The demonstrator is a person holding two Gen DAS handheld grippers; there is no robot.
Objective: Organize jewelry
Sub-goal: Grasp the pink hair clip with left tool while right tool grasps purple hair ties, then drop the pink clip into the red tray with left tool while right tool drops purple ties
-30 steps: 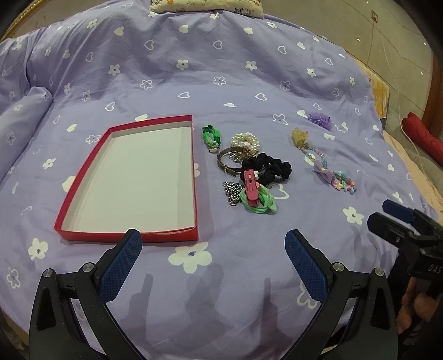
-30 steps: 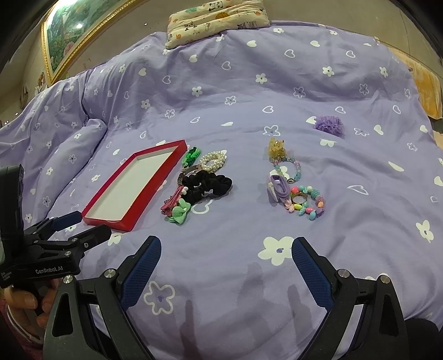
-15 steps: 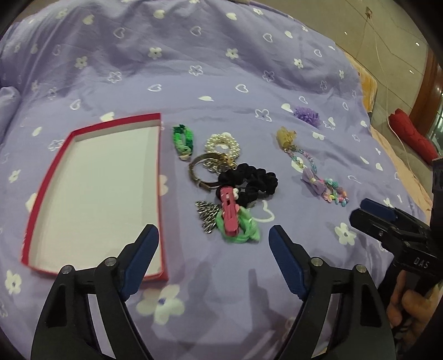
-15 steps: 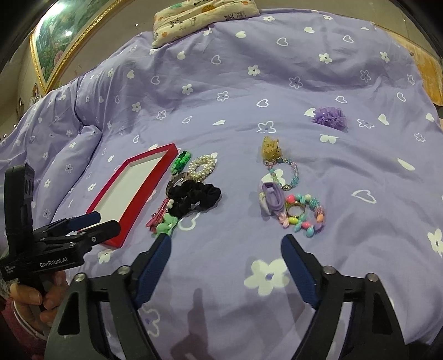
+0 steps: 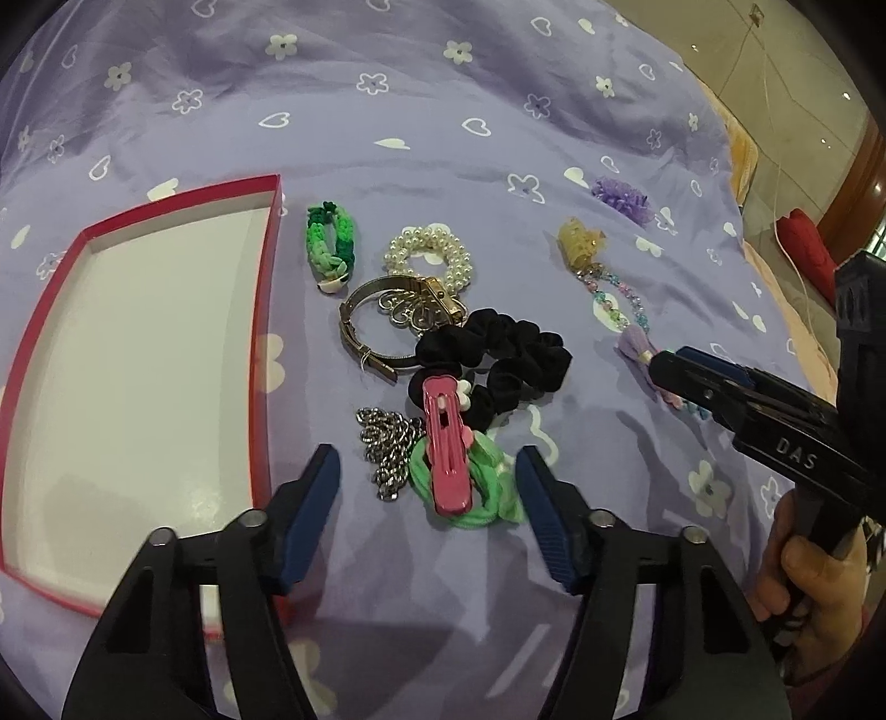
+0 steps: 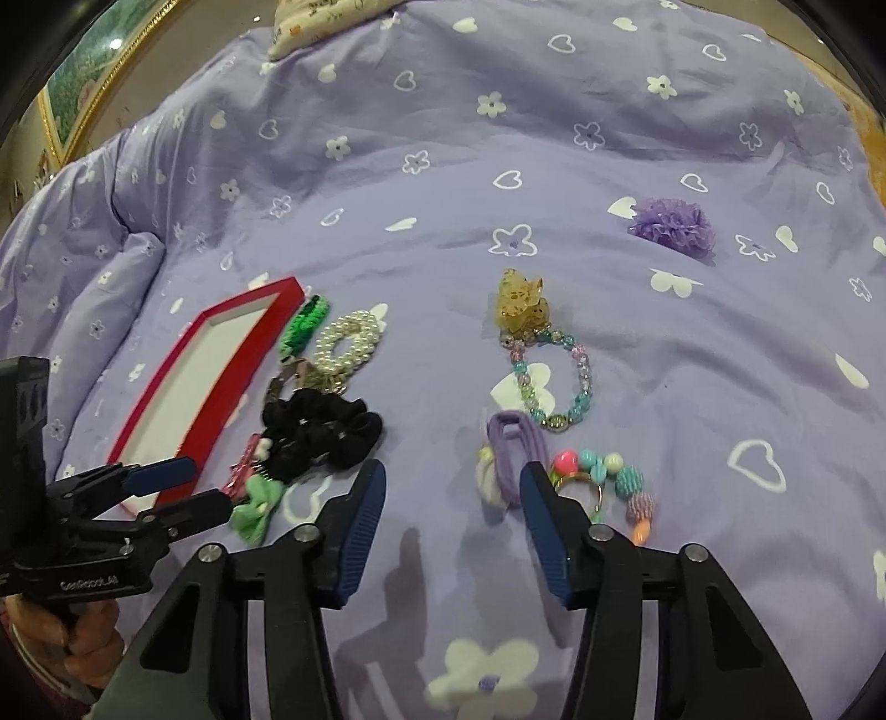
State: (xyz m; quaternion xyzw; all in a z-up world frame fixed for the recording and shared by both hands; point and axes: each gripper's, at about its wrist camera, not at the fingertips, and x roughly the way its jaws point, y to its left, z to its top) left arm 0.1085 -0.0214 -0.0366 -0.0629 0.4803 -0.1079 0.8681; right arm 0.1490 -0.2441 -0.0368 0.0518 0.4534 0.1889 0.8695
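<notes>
A red box with a white floor (image 5: 266, 310) lies open on the purple bedspread, also in the right wrist view (image 6: 183, 360). Beside it lie a green braided band (image 5: 329, 246), a pearl bracelet (image 5: 429, 260), a metal bangle (image 5: 387, 327), a black scrunchie (image 5: 498, 354), a silver chain (image 5: 387, 448) and a pink clip (image 5: 446, 443) on a green tie (image 5: 482, 487). My left gripper (image 5: 426, 482) is open, its fingers either side of the pink clip. My right gripper (image 6: 448, 487) is open just short of a purple tie (image 6: 512, 448) and a coloured bead ring (image 6: 609, 487).
A pastel bead bracelet with a yellow bow (image 6: 548, 376) and a purple pompom (image 6: 673, 224) lie farther right. A pillow (image 6: 332, 16) sits at the head of the bed. A framed picture (image 6: 83, 94) hangs at far left.
Both grippers have moved forward and down toward the jewelry. The left one now straddles the pink clip; the right one has closed in on the purple tie.
</notes>
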